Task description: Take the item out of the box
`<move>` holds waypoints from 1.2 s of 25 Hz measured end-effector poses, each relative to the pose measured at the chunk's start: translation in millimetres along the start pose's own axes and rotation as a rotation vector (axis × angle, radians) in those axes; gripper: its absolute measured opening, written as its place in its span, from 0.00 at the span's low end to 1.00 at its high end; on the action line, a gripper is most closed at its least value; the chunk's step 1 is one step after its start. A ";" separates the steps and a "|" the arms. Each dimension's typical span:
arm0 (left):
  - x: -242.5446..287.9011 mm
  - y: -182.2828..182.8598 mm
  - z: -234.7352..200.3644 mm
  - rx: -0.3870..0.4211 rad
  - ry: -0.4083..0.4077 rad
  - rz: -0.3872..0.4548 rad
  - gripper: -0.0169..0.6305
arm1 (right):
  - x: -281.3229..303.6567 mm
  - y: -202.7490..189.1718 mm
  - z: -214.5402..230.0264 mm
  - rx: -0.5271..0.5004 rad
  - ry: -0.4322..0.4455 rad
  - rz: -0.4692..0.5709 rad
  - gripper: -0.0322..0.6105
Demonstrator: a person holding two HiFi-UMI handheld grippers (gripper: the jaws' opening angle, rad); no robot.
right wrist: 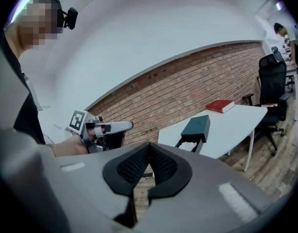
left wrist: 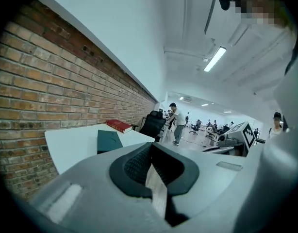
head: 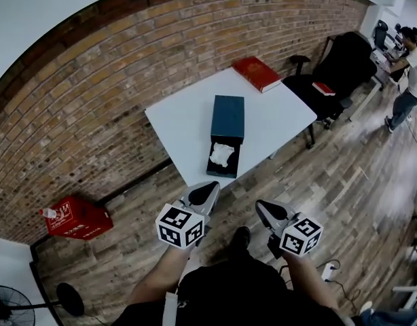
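A dark teal box (head: 228, 117) lies on the white table (head: 181, 117), its drawer slid out toward me. A crumpled white item (head: 222, 155) lies in the open drawer. Both grippers hover over the floor short of the table's near edge, apart from the box. My left gripper (head: 200, 195) points at the drawer end, its jaws together and empty. My right gripper (head: 268, 212) is shut with nothing in it. From the right gripper view the box (right wrist: 196, 125) and the white item (right wrist: 189, 146) show ahead, and the left gripper (right wrist: 110, 127) is at the left. The left gripper view catches the box (left wrist: 109, 141).
A red book (head: 257, 73) lies at the table's far end. A black office chair (head: 344, 66) stands past the table at the right. A red crate (head: 78, 217) sits by the brick wall at the left. A person (head: 409, 73) stands far right.
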State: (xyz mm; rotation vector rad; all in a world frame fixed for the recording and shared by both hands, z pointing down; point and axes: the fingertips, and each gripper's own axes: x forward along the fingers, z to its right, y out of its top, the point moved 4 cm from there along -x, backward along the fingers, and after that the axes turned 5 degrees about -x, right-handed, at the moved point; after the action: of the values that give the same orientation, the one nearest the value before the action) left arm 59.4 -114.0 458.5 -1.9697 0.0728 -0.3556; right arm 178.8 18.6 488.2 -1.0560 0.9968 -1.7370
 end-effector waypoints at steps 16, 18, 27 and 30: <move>63.4 53.6 -46.6 0.030 0.131 0.003 0.03 | 65.3 56.4 103.3 -0.055 0.052 -0.064 0.05; 54.4 61.7 -58.6 0.044 0.138 0.014 0.03 | 83.3 59.2 95.0 -0.047 0.063 -0.077 0.05; 20.2 61.2 -114.7 0.031 0.160 0.058 0.03 | 164.9 61.7 52.4 -0.115 0.112 -0.159 0.05; 10.2 50.7 -121.1 -0.005 0.167 0.066 0.03 | 173.9 52.4 43.7 -0.152 0.119 -0.194 0.05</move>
State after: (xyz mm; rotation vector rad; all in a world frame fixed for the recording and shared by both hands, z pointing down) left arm 40.8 -244.4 460.2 -1.9342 0.2452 -0.4770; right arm 183.4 -167.9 497.7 -1.1897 1.1472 -1.9233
